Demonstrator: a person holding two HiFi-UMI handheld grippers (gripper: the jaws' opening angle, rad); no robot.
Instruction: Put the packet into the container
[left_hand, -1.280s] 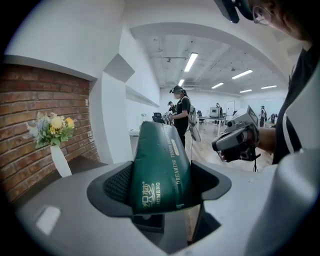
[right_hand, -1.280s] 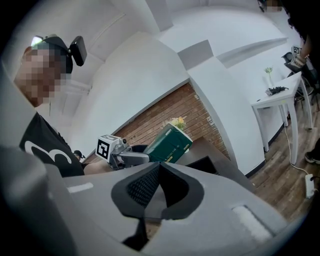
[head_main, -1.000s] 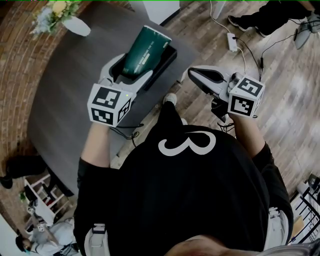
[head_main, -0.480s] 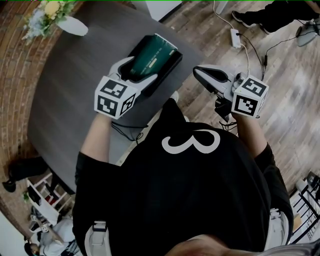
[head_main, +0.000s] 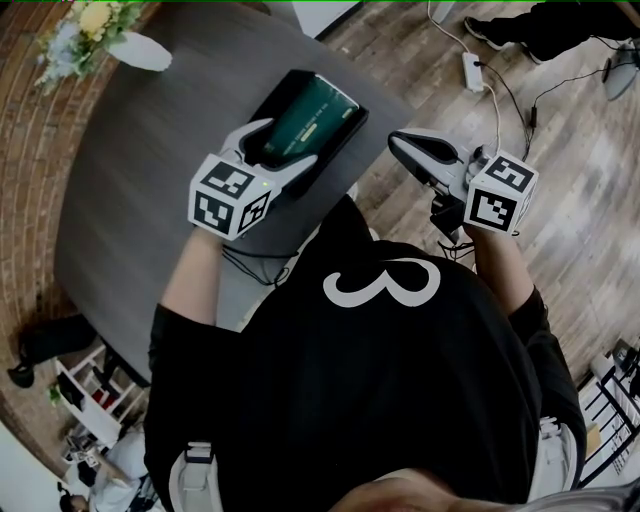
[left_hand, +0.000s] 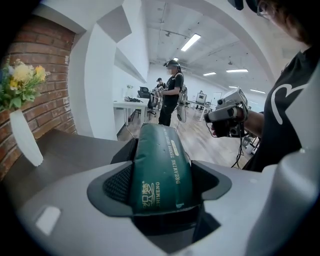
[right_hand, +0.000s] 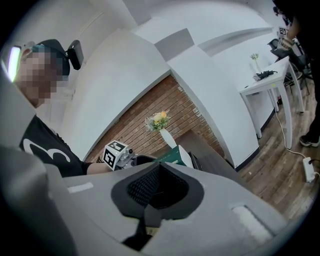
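Seen from above, a person stands at a round grey table (head_main: 150, 160) with a gripper in each hand. The left gripper (head_main: 280, 148) grasps a dark green packet (head_main: 312, 112), its two jaws spread wide and pressing on either side of the packet's near end. A second ago the packet was raised and tilted steeply upward over the black container (head_main: 340, 143). Since then it has been brought down and laid almost flat, so that it now lies lengthwise inside the container, which sits near the table's edge. The left gripper view shows the packet running straight out between the padded jaws, which have not let go. The right gripper (head_main: 400, 143) hangs off the table over the wooden floor, well apart from the container, with its jaws clenched together and nothing between them. It has scarcely moved. A white vase (head_main: 140, 50) of flowers stands at the far side of the table. The task looks nearly complete: the packet seems to be lying in the container, and what probably remains is for the left jaws to open and draw back.
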